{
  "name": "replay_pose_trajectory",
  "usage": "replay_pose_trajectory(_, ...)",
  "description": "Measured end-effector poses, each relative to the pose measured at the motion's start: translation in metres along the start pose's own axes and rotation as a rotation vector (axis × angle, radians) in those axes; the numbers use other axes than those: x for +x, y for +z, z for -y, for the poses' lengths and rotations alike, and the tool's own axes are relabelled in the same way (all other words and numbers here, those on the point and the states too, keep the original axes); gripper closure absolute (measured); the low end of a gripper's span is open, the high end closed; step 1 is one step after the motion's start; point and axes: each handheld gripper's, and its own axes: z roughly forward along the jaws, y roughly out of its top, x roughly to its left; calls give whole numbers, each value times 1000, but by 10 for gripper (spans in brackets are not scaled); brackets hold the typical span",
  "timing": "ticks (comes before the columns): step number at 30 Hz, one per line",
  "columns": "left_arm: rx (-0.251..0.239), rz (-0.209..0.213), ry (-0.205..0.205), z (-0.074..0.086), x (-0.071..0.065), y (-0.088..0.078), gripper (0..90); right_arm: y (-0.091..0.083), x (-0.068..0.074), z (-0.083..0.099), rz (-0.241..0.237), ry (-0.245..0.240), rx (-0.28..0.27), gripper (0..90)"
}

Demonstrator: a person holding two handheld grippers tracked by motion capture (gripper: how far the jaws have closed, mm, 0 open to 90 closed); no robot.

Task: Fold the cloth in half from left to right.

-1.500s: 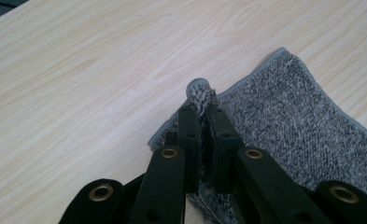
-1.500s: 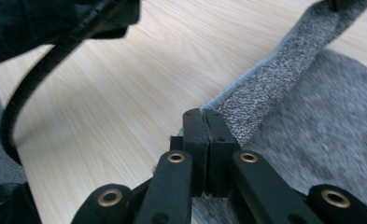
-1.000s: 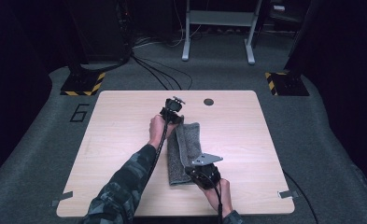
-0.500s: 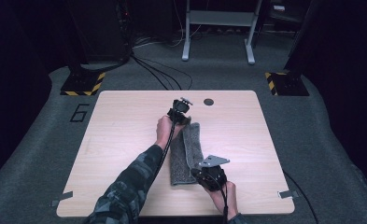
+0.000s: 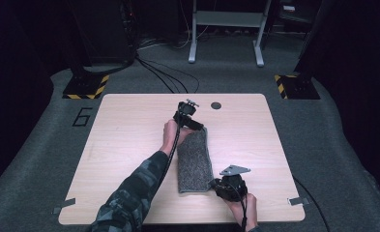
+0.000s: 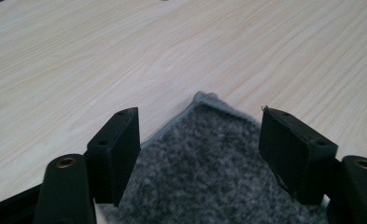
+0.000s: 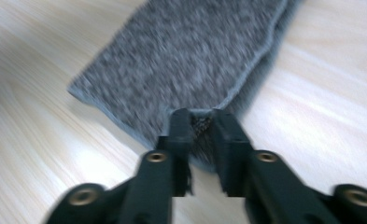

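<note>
R gripper point(image 5: 215, 184) pinches near edge of grey towel point(image 5: 194, 157), L gripper point(image 5: 197, 126) spread over far corner; weak pinch w/ a pull could slip the fold.

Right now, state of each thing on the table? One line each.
Grey towel: folded into a long strip, flat on the table, near corner pinched.
Left hand-held gripper: open, jaws astride the towel's far corner, not clamping.
Right hand-held gripper: shut on the towel's near edge.
Table: light wood, with a small dark round spot near its far edge.
</note>
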Motion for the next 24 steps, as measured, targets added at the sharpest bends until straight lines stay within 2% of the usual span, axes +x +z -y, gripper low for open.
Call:
replay_pose_trajectory(1, -8, -17, -10, 7, 6, -4, 279, -2, -3, 2, 4, 13, -2, 637)
replay_pose_trajectory(2, -8, -17, -10, 7, 6, -4, 271, -2, -3, 2, 4, 13, -2, 637)
replay_pose_trajectory(3, -2, -26, -24, 15, 13, -6, 267, -7, -11, 4, 2, 41, -18, 521)
replay_pose_trajectory(5, 4, -31, -27, 20, 17, -7, 259, -10, -16, 0, 5, 62, -43, 456)
replay_pose_trajectory(6, 35, -40, -24, 28, 25, -7, 254, -12, -18, -3, 3, 64, -57, 418)
replay_pose_trajectory(7, 35, -40, -24, 28, 25, -7, 250, -12, -18, -3, 3, 64, -57, 418)
replay_pose_trajectory(8, 41, -42, -33, 34, 29, -6, 243, -13, -20, -14, 1, 62, -80, 379)
replay_pose_trajectory(10, 55, -51, -41, 40, 33, -5, 242, -12, -21, -18, -3, 50, -84, 359)
replay_pose_trajectory(12, 65, -66, -49, 46, 36, -1, 239, -3, -21, -26, -16, 29, -66, 298)
replay_pose_trajectory(14, 79, -73, -54, 53, 39, 3, 238, 12, -19, -29, 9, -14, -18, 255)
replay_pose_trajectory(16, 87, -81, -58, 59, 40, 9, 229, 29, -20, -21, 53, -60, 39, 237)
replay_pose_trajectory(18, 91, -87, -57, 61, 41, 10, 226, 31, -20, -18, 59, -58, 52, 235)
replay_pose_trajectory(19, 99, -83, -61, 64, 41, 12, 222, 34, -20, -10, 69, -36, 66, 236)
replay_pose_trajectory(24, 99, -82, -42, 72, 36, 14, 212, 29, -16, 1, 76, -49, 62, 235)
